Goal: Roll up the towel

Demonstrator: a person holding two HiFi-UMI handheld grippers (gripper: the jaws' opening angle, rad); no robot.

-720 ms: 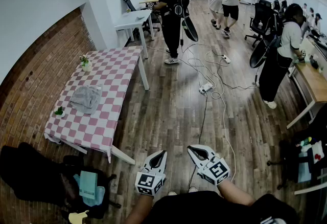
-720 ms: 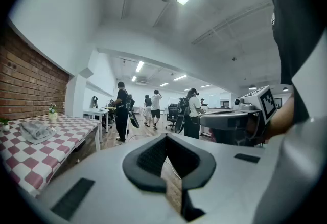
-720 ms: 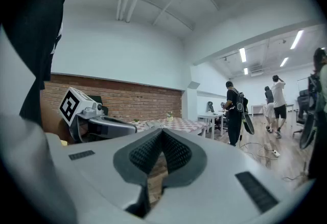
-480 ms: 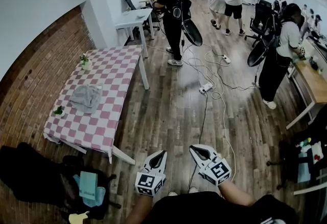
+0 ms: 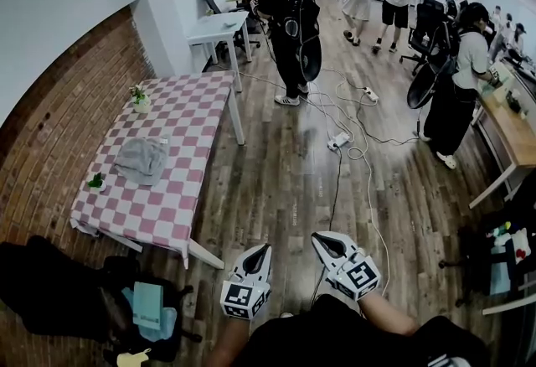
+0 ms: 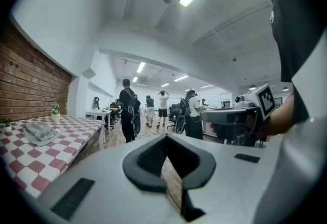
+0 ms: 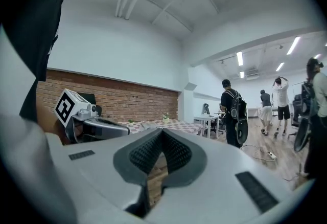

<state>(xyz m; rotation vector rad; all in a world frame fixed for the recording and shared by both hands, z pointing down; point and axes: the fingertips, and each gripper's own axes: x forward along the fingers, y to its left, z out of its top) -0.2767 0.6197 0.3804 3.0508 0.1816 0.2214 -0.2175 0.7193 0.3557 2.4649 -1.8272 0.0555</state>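
A crumpled grey towel [image 5: 140, 161] lies on the pink-and-white checked table [image 5: 188, 122] against the brick wall; the left gripper view also catches the towel [image 6: 39, 131] at far left. My left gripper [image 5: 263, 250] and right gripper [image 5: 319, 239] hang side by side over the wood floor at the bottom of the head view, well away from the table. Both are shut with nothing between the jaws. In the gripper views the left gripper [image 6: 166, 138] and right gripper [image 7: 162, 133] show tips touching.
Two small potted plants [image 5: 139, 101] [image 5: 96, 182] stand on the checked table. Cables and a power strip [image 5: 337, 141] run across the floor. A person with a backpack [image 5: 291, 22] stands near a white desk [image 5: 219, 26]; others stand further back. A dark bag [image 5: 59, 290] lies bottom left.
Both grippers stay put, shut. The person with the backpack has stepped right, and the people in the background have shifted.
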